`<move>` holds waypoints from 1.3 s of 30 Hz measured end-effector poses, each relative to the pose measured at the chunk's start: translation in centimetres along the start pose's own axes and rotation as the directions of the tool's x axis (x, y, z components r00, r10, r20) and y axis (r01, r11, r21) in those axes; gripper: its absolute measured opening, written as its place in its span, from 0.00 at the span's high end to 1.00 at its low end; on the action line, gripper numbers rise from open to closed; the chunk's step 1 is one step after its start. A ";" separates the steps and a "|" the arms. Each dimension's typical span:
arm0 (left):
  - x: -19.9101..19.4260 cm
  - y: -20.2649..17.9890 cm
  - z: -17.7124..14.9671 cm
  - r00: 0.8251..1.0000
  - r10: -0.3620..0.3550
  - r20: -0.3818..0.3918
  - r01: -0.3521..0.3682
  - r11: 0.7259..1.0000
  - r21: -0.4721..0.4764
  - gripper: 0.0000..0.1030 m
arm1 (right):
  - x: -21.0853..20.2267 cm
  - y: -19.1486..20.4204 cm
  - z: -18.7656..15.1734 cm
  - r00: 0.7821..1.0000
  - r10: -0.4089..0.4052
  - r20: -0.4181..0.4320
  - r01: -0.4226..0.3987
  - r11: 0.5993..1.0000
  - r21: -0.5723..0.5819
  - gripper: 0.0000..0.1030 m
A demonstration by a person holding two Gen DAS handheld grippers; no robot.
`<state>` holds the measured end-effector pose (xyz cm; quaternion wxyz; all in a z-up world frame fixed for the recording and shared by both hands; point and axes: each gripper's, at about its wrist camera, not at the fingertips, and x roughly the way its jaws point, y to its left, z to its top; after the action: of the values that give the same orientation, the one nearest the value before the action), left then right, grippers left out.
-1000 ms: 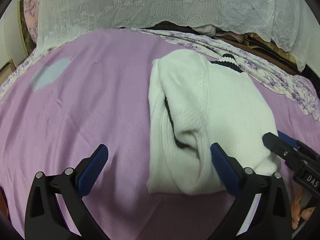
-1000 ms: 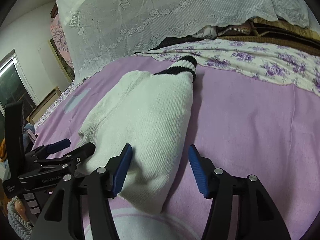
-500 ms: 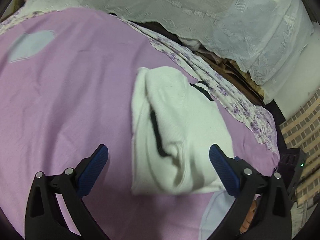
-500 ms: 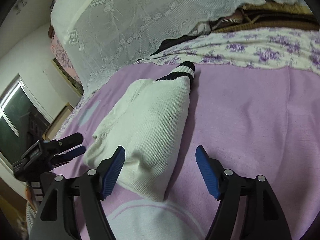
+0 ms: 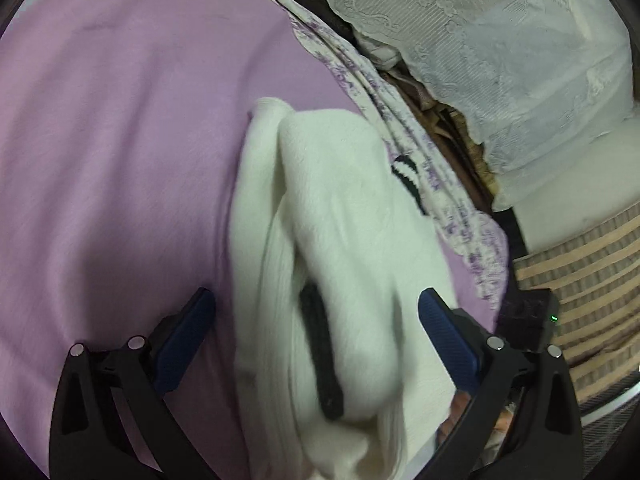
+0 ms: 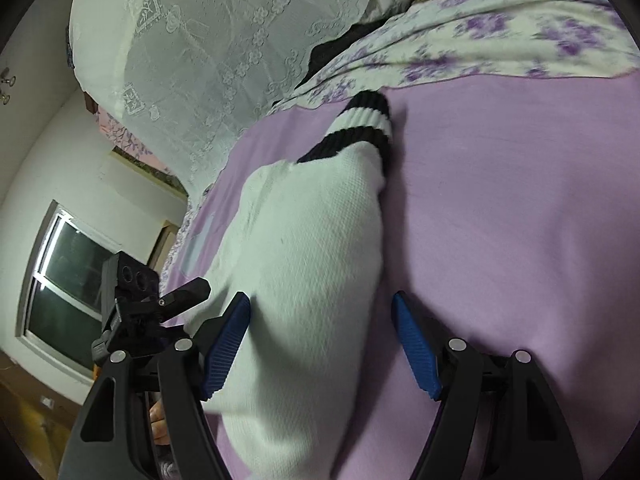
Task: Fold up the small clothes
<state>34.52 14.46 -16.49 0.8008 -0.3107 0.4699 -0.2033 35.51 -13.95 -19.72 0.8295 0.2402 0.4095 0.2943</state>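
Now both tongs have swung in low over the white sweater [image 6: 304, 280], folded on the purple bed [image 6: 520, 220]; left tongs [image 5: 316, 332] and right tongs [image 6: 320, 344] gape, straddling it (nothing pinched), so another fold seems next.

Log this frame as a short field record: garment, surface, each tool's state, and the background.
garment: white knit sweater with black-and-white striped cuff, folded into a bundle
surface: purple bedsheet, sweater lying on it
left tool: open, pads astride the sweater's near end, not pressing
right tool: open, sweater between the pads, not gripped
background: white lace cover, purple floral cloth
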 end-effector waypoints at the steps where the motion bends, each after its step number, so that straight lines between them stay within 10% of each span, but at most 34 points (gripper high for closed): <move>1: 0.3 0.0 0.3 1.000 -0.014 -0.005 0.014 1.000 0.004 0.04 | 0.8 0.1 0.6 1.000 0.011 -0.009 -0.011 1.000 -0.007 0.29; 17: 2.5 -2.8 -0.3 0.998 0.054 -0.025 -0.048 0.982 0.185 0.04 | 3.5 0.9 2.3 1.000 0.015 -0.013 -0.016 0.997 -0.082 0.28; 26: 2.2 -1.7 0.0 0.996 -0.083 -0.043 0.088 0.991 0.104 0.05 | 3.8 1.0 2.3 1.000 -0.014 0.008 0.015 0.996 -0.089 0.31; 39: 2.5 -1.8 -0.1 0.999 -0.038 -0.032 0.041 0.993 0.114 0.05 | 3.4 0.5 2.0 1.000 0.010 0.002 -0.010 0.997 -0.081 0.31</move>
<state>35.52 11.55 -16.83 0.8062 -0.2703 0.4629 -0.2503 38.69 -11.52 -20.12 0.8374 0.2088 0.3951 0.3146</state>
